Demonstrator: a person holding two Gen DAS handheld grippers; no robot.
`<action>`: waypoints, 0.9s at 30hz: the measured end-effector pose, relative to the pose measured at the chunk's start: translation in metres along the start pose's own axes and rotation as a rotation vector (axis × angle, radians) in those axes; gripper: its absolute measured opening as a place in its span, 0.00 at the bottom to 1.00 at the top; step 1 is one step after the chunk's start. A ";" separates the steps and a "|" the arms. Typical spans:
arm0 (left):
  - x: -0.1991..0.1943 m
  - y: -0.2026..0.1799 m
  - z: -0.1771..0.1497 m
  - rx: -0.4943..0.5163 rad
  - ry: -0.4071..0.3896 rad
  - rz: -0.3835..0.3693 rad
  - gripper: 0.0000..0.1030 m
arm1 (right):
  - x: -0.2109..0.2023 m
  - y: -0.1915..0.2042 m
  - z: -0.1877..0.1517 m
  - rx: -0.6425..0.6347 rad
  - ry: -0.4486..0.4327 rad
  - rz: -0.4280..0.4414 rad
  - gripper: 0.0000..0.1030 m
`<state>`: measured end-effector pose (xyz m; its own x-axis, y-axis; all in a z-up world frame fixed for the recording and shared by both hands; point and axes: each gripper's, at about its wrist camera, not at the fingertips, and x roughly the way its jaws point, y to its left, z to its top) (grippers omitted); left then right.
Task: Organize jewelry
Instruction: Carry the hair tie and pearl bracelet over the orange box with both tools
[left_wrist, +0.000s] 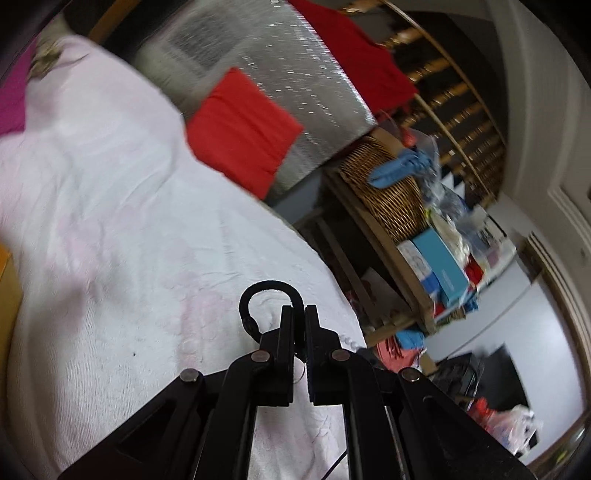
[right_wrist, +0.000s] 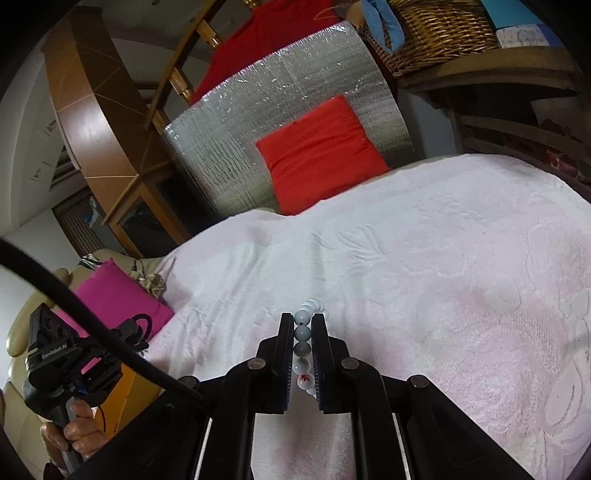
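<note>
Right gripper (right_wrist: 303, 325) pinches bead bracelet (right_wrist: 305, 345) (strand running lengthwise between fingers).

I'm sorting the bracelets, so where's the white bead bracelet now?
In the right wrist view, the white bead bracelet is clamped between the right hand-held gripper fingers, above the pale pink bedspread.

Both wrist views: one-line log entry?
left gripper: shut on black loop | right gripper: shut on bead bracelet | both over white towel

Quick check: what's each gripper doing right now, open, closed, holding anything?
Left gripper: closed on a black looped band.
Right gripper: closed on a white bead bracelet.
</note>
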<state>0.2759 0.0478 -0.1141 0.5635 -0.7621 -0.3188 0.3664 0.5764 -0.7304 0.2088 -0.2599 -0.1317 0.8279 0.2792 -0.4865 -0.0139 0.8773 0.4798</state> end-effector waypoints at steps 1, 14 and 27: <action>0.000 -0.003 -0.001 0.019 -0.001 -0.001 0.05 | -0.001 0.000 0.000 0.000 -0.005 0.005 0.10; -0.011 -0.039 -0.016 0.243 -0.051 0.167 0.05 | -0.005 0.007 0.000 0.005 0.008 0.154 0.10; -0.057 -0.042 -0.044 0.259 -0.097 0.252 0.05 | -0.001 0.025 -0.012 0.053 0.071 0.309 0.10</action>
<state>0.1956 0.0541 -0.0917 0.7230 -0.5624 -0.4014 0.3751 0.8074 -0.4555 0.2006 -0.2335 -0.1281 0.7478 0.5572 -0.3611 -0.2272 0.7257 0.6494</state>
